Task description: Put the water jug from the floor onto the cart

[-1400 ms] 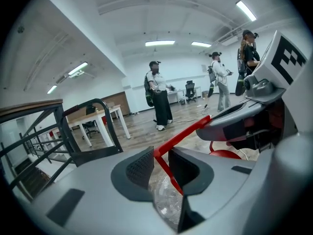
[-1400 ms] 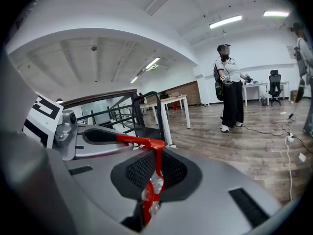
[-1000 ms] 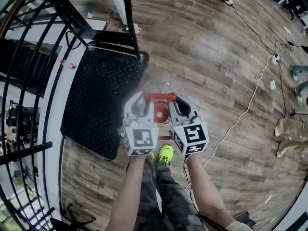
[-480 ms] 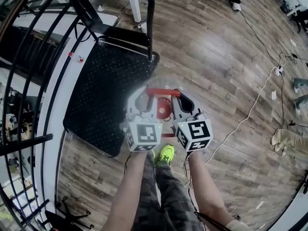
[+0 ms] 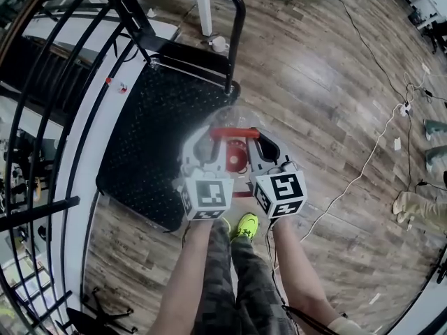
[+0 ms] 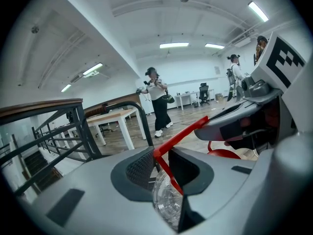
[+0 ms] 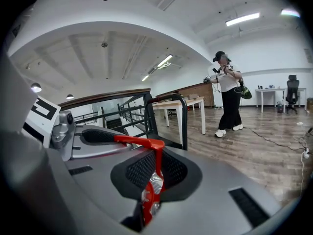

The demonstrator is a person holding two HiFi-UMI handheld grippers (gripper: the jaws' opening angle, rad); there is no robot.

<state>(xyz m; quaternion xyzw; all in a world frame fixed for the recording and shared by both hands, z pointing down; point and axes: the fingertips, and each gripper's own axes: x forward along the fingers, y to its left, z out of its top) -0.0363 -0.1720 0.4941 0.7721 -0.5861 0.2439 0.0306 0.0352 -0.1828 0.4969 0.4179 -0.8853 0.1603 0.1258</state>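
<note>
A wood-plank floor (image 5: 314, 82) fills the room, and on it a black platform cart (image 5: 150, 138) stands alongside a dark railing (image 5: 42, 117). The clear water jug (image 5: 230, 117) hangs upright, lifted off the floor, at the cart's right edge near its front corner. From the head view it seems to sit half over the deck rim and half over bare planks. Its red cap (image 5: 235, 156) faces up, and its red handle (image 5: 234, 132) runs crosswise above it, parallel to the cart's push bar (image 5: 234, 19). The left gripper (image 5: 202, 144) is clamped on the end of that handle nearer the cart, with the red strap pinched between its pads (image 6: 139, 168). The right gripper (image 5: 267, 145) is closed tight on the end farther from the cart, where the strap runs down between its pads (image 7: 173, 170). The jug therefore hangs straight below both sets of fingers. The open deck lies to the jug's left and ahead, toward the push bar. The left hand is the one nearer the cart, so it likely leads any carry sideways over the deck.
</note>
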